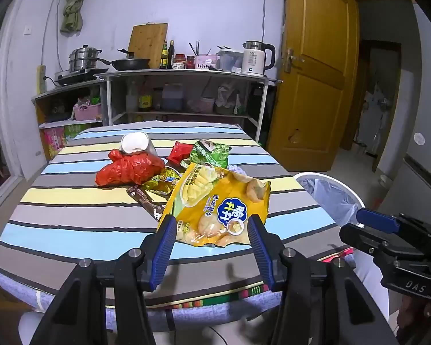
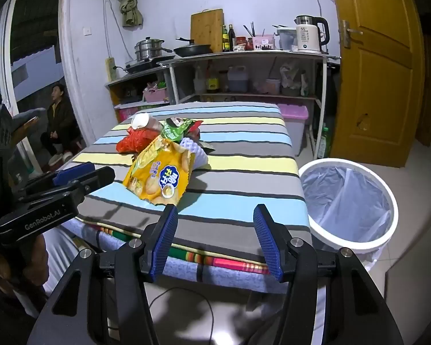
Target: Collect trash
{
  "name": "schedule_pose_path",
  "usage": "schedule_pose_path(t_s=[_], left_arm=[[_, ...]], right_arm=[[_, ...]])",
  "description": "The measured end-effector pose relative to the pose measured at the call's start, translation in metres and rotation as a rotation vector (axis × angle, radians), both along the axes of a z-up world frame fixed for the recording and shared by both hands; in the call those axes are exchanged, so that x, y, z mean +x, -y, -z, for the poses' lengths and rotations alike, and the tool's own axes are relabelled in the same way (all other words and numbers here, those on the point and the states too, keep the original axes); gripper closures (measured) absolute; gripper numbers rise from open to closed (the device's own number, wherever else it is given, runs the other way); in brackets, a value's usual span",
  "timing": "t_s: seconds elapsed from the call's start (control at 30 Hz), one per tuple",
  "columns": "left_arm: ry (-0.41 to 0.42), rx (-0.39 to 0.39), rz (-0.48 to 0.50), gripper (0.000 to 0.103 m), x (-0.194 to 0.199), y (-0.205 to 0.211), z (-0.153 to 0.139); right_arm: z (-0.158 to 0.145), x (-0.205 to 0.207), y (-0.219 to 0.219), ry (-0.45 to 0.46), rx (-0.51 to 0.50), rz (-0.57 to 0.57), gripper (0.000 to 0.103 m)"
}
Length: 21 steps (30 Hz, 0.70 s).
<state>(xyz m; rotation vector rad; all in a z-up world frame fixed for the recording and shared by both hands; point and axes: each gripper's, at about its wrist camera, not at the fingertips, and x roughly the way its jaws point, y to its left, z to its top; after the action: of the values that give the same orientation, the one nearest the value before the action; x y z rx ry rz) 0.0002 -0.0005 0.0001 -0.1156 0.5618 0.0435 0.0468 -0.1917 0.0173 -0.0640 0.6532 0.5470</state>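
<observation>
Left gripper [image 1: 212, 224] poised over the near edge of the striped tabletop [image 1: 71, 215], blue pads spread wide, nothing gripped. Lower end of the yellow snack bag [image 1: 215, 201] lying between the pad tips in this view (touching or merely behind them: cannot tell). Right gripper [image 2: 215, 215] hanging just off the tabletop's near edge, jaws at full spread and empty, aimed at bare cloth short of the bag.

Trash heaped mid-tabletop: yellow snack bag nearest, overlapping a dark brown wrapper [image 1: 146, 201] at its left; beyond, a crumpled red plastic bag [image 1: 129, 169] with a tipped white cup [image 1: 135, 143] against it, a small red packet [image 1: 181, 152], a green snack bag [image 1: 212, 152], and a pale lilac piece [image 2: 194, 149] poking out behind the yellow one.

To the right of the tabletop, on the floor, a white bin [image 2: 353, 238] lined with a clear bag. Farther back, shelves with pots, bottles and a kettle [image 1: 254, 57]; wooden door [image 1: 316, 72] on the right.
</observation>
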Motion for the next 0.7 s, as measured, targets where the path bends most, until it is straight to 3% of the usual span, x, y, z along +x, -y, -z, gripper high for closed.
schedule_pose_path(t_s=[0.4,0.7], left_arm=[[0.007,0.000,0.003,0.052,0.0030,0.0048,-0.0003],[0.010,-0.045,0.021,0.052,-0.0002,0.0000,-0.0006]], right_arm=[[-0.0002,0.0001,-0.0006,0.000,-0.003,-0.002,0.047],[-0.0002,-0.0020,-0.0019,0.003,-0.005,-0.004,0.047]])
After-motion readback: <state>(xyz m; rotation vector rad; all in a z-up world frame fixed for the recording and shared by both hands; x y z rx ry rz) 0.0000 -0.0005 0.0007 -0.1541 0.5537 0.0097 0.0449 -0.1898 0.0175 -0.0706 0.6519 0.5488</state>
